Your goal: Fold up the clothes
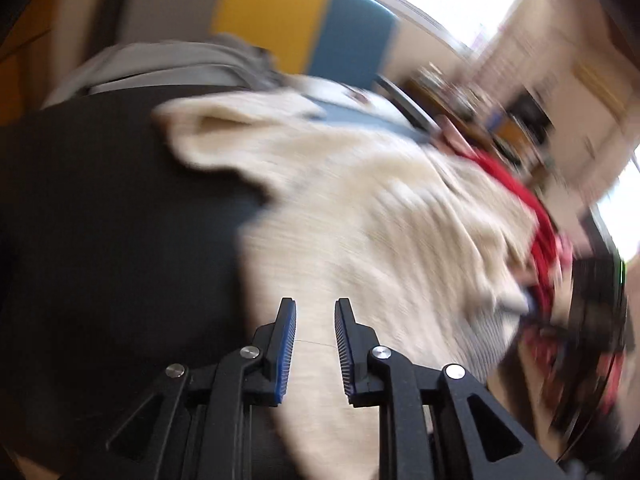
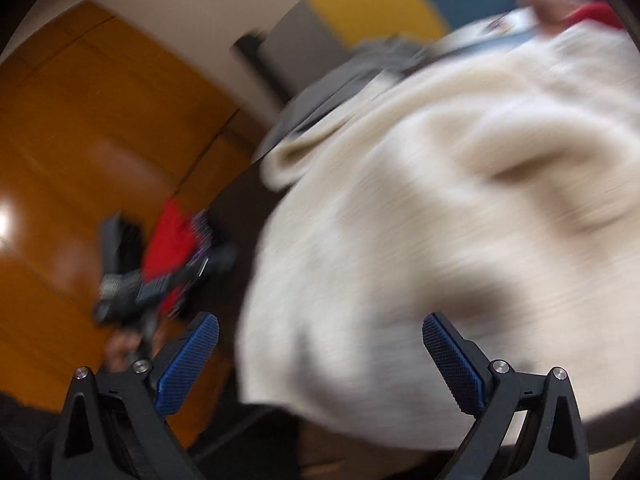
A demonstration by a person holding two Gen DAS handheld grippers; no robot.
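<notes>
The cream ribbed knit sweater (image 1: 360,208) lies spread on the dark tabletop (image 1: 100,220), with bare surface along its left edge. The left gripper (image 1: 315,308) is narrowly parted over the hem, pinching nothing. The right gripper (image 2: 320,330) is spread wide over the sweater's edge. Motion blur obscures the grey garment (image 1: 168,64) behind.

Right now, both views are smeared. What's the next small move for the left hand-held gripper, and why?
Probably ease the left hand-held gripper straight down and shut it on the cream knit sweater. Its jaws stand a little apart with the knit right under them, nothing gripped yet. The right hand-held gripper is wide open over the same sweater, so neither holds an edge to fold.
</notes>
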